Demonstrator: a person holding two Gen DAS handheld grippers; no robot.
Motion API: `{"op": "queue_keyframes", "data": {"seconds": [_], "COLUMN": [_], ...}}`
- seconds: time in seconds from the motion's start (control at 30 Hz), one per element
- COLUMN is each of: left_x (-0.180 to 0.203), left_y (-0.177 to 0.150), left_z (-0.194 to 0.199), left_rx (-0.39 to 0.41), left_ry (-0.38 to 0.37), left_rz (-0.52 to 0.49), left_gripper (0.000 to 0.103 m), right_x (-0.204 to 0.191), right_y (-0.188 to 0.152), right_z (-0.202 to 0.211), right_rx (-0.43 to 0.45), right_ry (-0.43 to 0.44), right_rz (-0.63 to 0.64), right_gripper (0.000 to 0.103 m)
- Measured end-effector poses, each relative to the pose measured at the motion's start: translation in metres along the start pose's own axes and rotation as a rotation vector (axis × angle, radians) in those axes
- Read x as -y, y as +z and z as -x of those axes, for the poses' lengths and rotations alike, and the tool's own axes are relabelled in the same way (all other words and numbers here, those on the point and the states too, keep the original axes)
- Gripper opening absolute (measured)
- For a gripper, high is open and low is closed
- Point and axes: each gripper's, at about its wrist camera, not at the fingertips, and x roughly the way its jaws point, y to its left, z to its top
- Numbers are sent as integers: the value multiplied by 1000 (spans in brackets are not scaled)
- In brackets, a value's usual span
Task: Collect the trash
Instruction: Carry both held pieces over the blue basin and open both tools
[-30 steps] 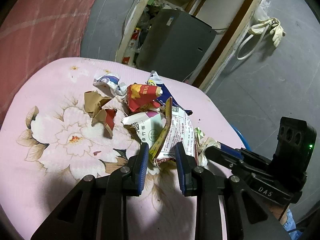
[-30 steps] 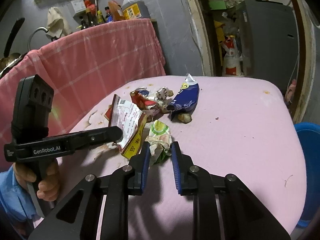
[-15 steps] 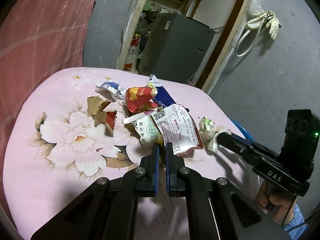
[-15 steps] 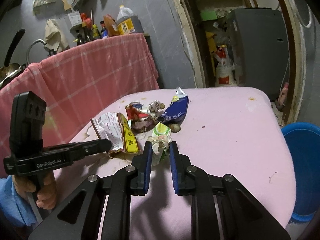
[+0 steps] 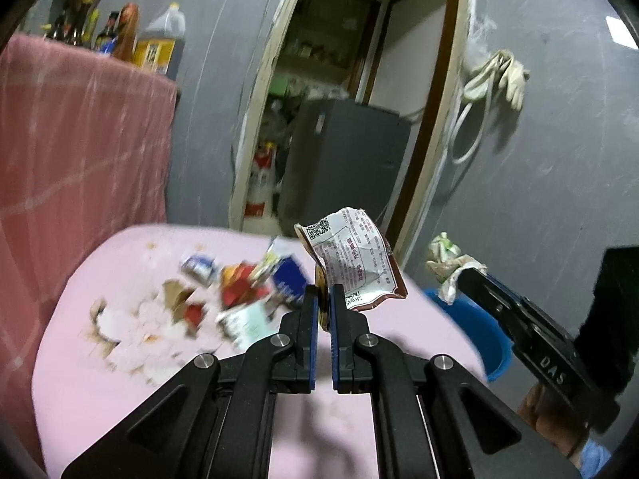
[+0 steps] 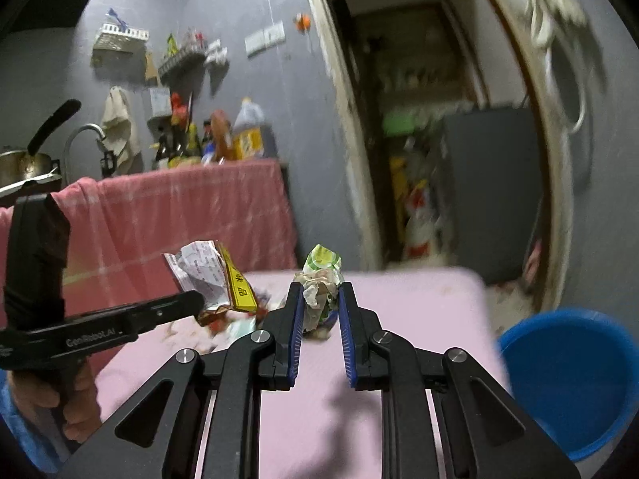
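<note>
My left gripper (image 5: 323, 295) is shut on a white printed wrapper with a brown edge (image 5: 353, 263) and holds it up above the pink table (image 5: 100, 359). My right gripper (image 6: 318, 293) is shut on a crumpled green and white wrapper (image 6: 321, 279), also lifted off the table. The right gripper with its wrapper (image 5: 447, 263) shows at the right of the left wrist view, over the blue bin (image 5: 475, 327). The left gripper with its wrapper (image 6: 207, 275) shows at the left of the right wrist view. Several wrappers (image 5: 239, 291) remain in a blurred pile on the table.
The blue bin (image 6: 571, 379) stands on the floor beside the table's right edge. A pink-draped counter (image 6: 179, 215) with bottles is behind the table. A doorway with a grey cabinet (image 5: 343, 163) lies beyond the table. Gloves and a hose (image 5: 495, 80) hang on the wall.
Both grippers have lifted their wrappers clear of the table and tilted upward. The right gripper has moved toward the blue bin.
</note>
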Motion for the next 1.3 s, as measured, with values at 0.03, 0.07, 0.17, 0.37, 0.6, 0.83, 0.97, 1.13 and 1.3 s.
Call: {"op": "queue_keyframes", "data": {"seconds": [0.03,0.07,0.17,0.37,0.6,0.83,0.97,1.13,1.3], "left_x": [6,11,35,81,120,150,166,177,179], "left_y": [2,4,11,24,32,28,20,3,-12], "left_z": [0,-1,-6,-25,-61,-109,-142,-177,-201], "left_rx": [18,33,85,127,126,16,-122,-265,-353], "left_ry": [-4,-7,-32,-103,-159,-194,-206,-197,-173], "left_rz": [-4,-9,-37,-63,-71,-88,-97,-87,-83], "left_gripper": [3,3,3,3,3,3,4,4,5], "right_x": [1,2,10,42,82,122,145,169,185], "right_y": [3,6,15,26,25,13,3,-12,-21], "right_z": [6,12,31,53,68,76,69,60,58], "right_rx": [29,59,151,226,254,208,132,36,-13], "right_ry": [-18,-38,-124,-257,-384,-468,-486,-486,-489], "right_rz": [8,15,47,49,24,-44,-112,-205,-274], "right_gripper": [15,15,15,15,15,15,15,17,20]}}
